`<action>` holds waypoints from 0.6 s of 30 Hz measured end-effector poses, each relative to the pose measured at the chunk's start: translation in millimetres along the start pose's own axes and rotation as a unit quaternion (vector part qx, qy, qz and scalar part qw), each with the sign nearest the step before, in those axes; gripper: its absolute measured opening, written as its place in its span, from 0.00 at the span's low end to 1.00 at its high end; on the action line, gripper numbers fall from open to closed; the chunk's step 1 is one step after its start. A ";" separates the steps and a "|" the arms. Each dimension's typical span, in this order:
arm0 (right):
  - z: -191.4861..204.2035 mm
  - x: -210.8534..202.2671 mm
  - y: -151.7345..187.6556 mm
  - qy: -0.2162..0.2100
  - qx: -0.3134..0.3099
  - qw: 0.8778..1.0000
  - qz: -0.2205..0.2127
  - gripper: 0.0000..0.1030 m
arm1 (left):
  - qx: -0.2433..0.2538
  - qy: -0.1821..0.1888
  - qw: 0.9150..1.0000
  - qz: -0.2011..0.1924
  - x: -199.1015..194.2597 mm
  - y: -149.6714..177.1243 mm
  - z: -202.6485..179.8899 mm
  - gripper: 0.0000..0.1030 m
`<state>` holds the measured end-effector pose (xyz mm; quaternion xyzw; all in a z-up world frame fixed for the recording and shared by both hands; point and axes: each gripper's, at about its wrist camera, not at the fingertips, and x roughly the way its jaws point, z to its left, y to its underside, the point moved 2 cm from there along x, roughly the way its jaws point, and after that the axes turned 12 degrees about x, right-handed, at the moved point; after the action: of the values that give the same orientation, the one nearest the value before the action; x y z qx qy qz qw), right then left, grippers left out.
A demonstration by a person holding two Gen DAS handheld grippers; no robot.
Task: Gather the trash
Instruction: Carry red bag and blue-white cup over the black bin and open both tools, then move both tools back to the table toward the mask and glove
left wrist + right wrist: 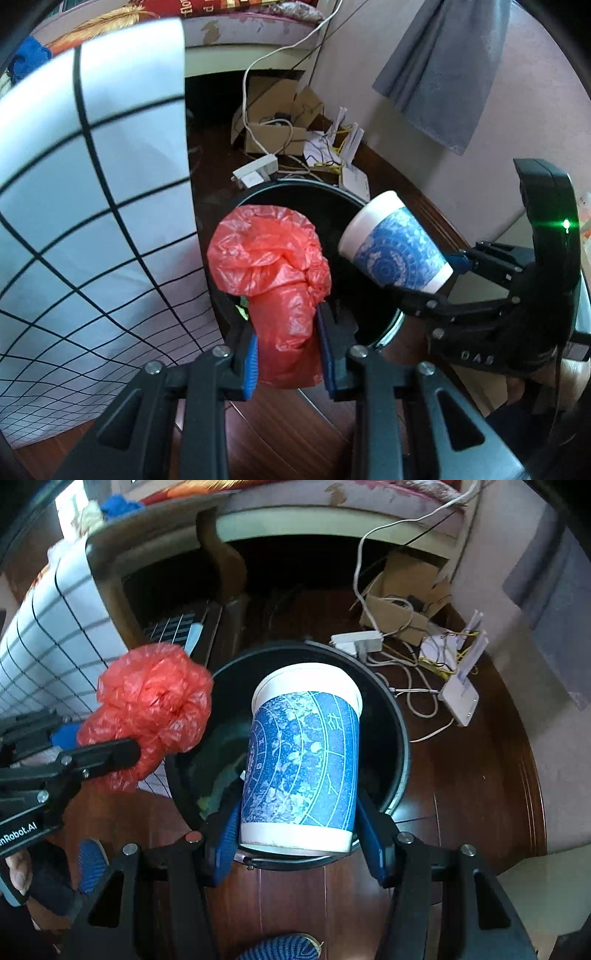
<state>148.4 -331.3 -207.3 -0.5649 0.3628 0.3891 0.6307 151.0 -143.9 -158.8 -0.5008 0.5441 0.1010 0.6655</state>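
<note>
My left gripper (286,325) is shut on a crumpled red plastic bag (273,273) and holds it over the left rim of a round black trash bin (317,199). My right gripper (297,805) is shut on a white paper cup with a blue patterned sleeve (303,760) and holds it above the bin (388,716), mouth pointing away. The cup (397,247) and right gripper (436,280) show at the right of the left wrist view. The red bag (155,701) and left gripper (122,746) show at the left of the right wrist view.
The bin stands on a dark wooden floor (461,794). A white cloth with a black grid (92,221) hangs at the left. Behind the bin lie a cardboard box (273,133), a white power strip (255,171), cables and a white router (460,698). A grey cloth (439,74) hangs on the wall.
</note>
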 end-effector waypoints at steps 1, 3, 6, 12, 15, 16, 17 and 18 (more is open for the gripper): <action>1.9 2.8 0.1 0.000 -0.004 1.000 0.002 0.58 | -0.001 0.002 1.000 0.002 2.4 -0.7 0.1 0.28; 5.3 9.5 -1.1 0.001 -0.014 1.000 0.007 0.59 | -0.005 0.007 1.000 0.005 8.0 -1.8 1.6 0.29; 5.7 24.7 -3.3 0.035 -0.036 0.999 0.018 0.90 | -0.021 0.012 1.000 0.011 18.8 -2.7 6.7 0.80; -22.4 26.7 -2.7 0.081 -0.001 0.997 0.011 1.00 | -0.029 -0.029 0.999 0.018 21.5 6.0 9.7 0.98; -24.7 21.3 -1.8 0.084 0.003 0.996 0.002 1.00 | -0.025 -0.047 0.998 0.022 19.5 11.8 6.0 0.99; -24.3 18.8 -0.7 0.086 0.002 0.996 -0.001 1.00 | -0.024 -0.050 0.998 0.022 18.9 12.8 5.0 0.99; -23.5 16.0 0.3 0.083 0.002 0.997 -0.004 1.00 | -0.022 -0.056 0.998 0.020 17.1 13.5 4.3 0.99; -22.3 14.2 0.3 0.082 0.002 0.997 -0.004 1.00 | -0.020 -0.059 0.998 0.018 15.0 13.9 3.1 0.99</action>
<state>153.9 -352.3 -222.3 -0.5953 0.4117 0.3379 0.6016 149.3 -141.0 -179.2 -0.4971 0.5105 0.1533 0.6847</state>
